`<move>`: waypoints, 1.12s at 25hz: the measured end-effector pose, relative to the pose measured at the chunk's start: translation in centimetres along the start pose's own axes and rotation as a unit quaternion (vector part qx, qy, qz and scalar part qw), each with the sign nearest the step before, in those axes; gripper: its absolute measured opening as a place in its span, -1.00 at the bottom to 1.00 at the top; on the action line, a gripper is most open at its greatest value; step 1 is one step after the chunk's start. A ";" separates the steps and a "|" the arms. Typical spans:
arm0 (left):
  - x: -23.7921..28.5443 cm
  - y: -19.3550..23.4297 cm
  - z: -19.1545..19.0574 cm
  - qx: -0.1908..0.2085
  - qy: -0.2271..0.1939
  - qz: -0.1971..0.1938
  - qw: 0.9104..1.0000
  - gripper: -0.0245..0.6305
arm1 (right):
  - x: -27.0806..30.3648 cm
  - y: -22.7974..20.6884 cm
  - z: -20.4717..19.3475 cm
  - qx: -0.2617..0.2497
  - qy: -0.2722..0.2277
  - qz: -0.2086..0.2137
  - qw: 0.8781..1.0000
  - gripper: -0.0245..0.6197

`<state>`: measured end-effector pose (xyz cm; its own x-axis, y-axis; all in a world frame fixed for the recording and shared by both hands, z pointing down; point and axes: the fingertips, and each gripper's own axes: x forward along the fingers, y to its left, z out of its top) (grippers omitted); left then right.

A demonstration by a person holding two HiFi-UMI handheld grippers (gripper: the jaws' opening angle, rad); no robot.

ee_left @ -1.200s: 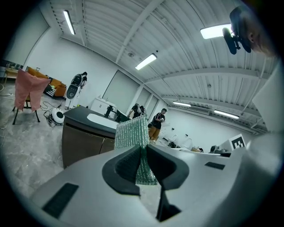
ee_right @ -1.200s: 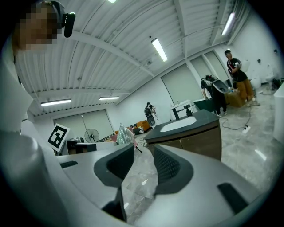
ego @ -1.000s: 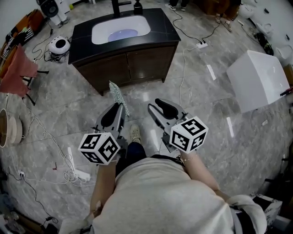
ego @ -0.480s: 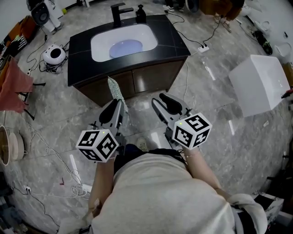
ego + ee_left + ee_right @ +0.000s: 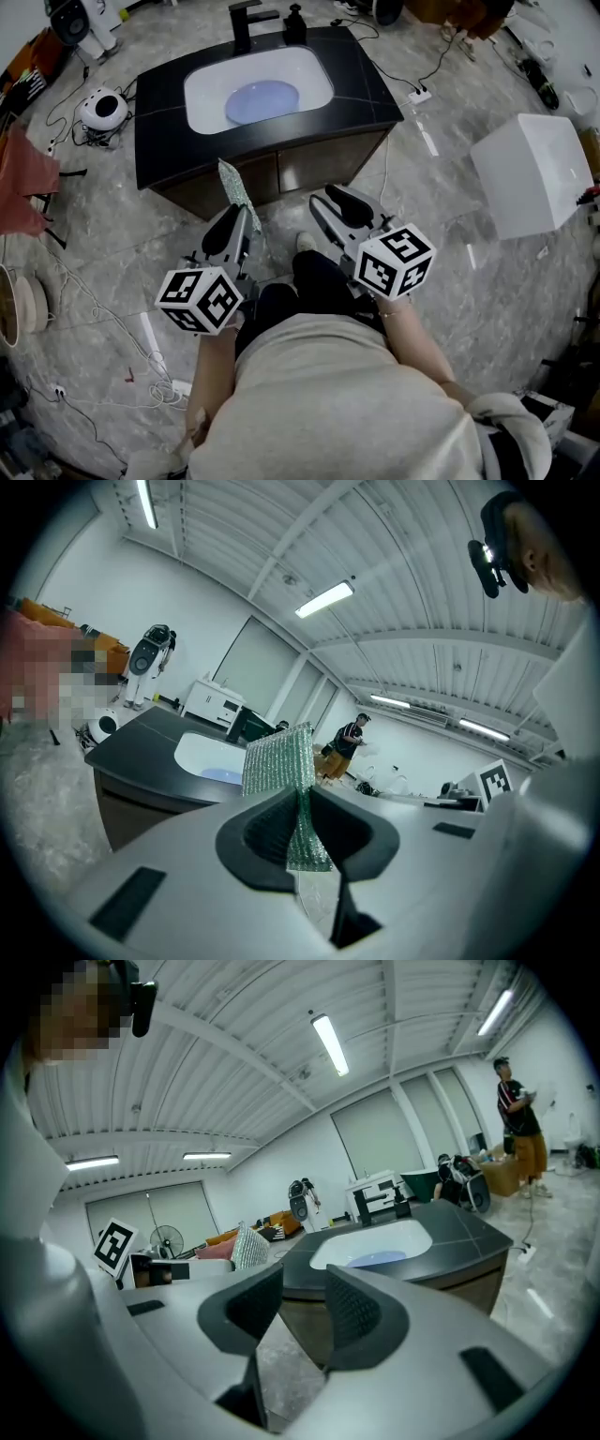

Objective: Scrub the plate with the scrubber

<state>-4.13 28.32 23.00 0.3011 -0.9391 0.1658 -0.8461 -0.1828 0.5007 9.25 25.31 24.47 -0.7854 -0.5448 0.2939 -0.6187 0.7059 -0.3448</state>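
Both forearms reach forward from the person's body and hold the two grippers side by side above the floor, in front of the sink cabinet, with the fingers pointing toward it. The left gripper has its fingers clamped together on the lower edge of the scrubber, which stands upright above them. The right gripper has its fingers apart with nothing between them; only cabinet and floor show through the gap.

The plate lies in the sink, well apart from both grippers. The sink is set into a black worktop on a brown wooden cabinet. A black tap and what looks like a soap bottle stand at the back edge. The floor is glossy grey marbled tile with loose cables lying on it, and a white box sits off to the right.

The scrubber is a thin, flat rectangle of glittery green-silver mesh. The plate is round, smooth and pale blue. The sink is a white rounded rectangle. The finger pads are black and ribbed.
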 end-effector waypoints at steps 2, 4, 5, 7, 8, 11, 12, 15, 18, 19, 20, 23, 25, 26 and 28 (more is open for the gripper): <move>0.6 0.7 0.4 -0.004 -0.005 0.004 1.000 -0.73 | 0.9 -0.7 0.5 0.001 -0.001 0.002 1.000 -0.50; 1.4 1.5 1.0 -0.004 -0.010 0.013 1.000 -0.73 | 2.1 -1.5 1.0 0.001 -0.001 0.006 1.000 -0.50; 1.9 1.8 1.5 -0.004 -0.014 0.017 1.000 -0.73 | 2.7 -1.9 1.4 0.000 -0.002 0.009 1.000 -0.50; 2.7 2.5 2.5 -0.002 -0.024 0.023 0.999 -0.73 | 4.1 -2.5 2.4 -0.006 -0.003 0.016 1.000 -0.50; 3.1 2.9 3.0 0.000 -0.027 0.026 0.999 -0.73 | 4.8 -2.9 2.9 -0.009 -0.005 0.020 1.000 -0.50; 4.9 4.4 4.1 0.002 -0.031 0.039 0.999 -0.73 | 7.2 -4.3 4.5 -0.011 -0.008 0.028 1.000 -0.50; 5.7 5.0 4.4 0.001 -0.031 0.044 0.999 -0.73 | 8.1 -4.9 4.9 -0.010 -0.007 0.031 0.999 -0.50; 8.1 6.4 5.2 -0.001 -0.030 0.055 0.998 -0.73 | 10.6 -6.7 5.4 -0.006 0.003 0.038 0.999 -0.50; 11.1 7.6 6.6 0.000 -0.034 0.062 0.998 -0.73 | 13.1 -8.9 6.7 -0.007 0.010 0.042 0.999 -0.50; 12.2 8.0 7.2 0.000 -0.035 0.064 0.997 -0.73 | 13.8 -9.7 7.4 -0.008 0.011 0.043 0.999 -0.50; 13.3 8.3 7.7 0.001 -0.036 0.065 0.997 -0.73 | 14.6 -10.6 8.1 -0.010 0.012 0.043 0.999 -0.50; 16.7 9.3 9.4 0.001 -0.040 0.070 0.997 -0.73 | 17.2 -13.1 10.1 -0.012 0.017 0.044 0.999 -0.50; 18.8 10.0 10.3 -0.003 -0.041 0.074 0.996 -0.73 | 18.8 -14.6 11.2 -0.012 0.022 0.049 0.998 -0.50; 19.9 10.3 10.6 -0.003 -0.041 0.076 0.996 -0.73 | 19.6 -15.3 11.7 -0.013 0.025 0.051 0.998 -0.50; 21.8 10.8 11.1 -0.004 -0.038 0.079 0.996 -0.73 | 21.0 -16.6 12.5 -0.012 0.030 0.055 0.998 -0.50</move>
<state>-11.62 2.62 22.58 0.1298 -0.9754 0.1781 -0.8762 -0.0288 0.4812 2.80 -3.53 25.24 -0.8455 -0.4361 0.3080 -0.5276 0.7711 -0.3564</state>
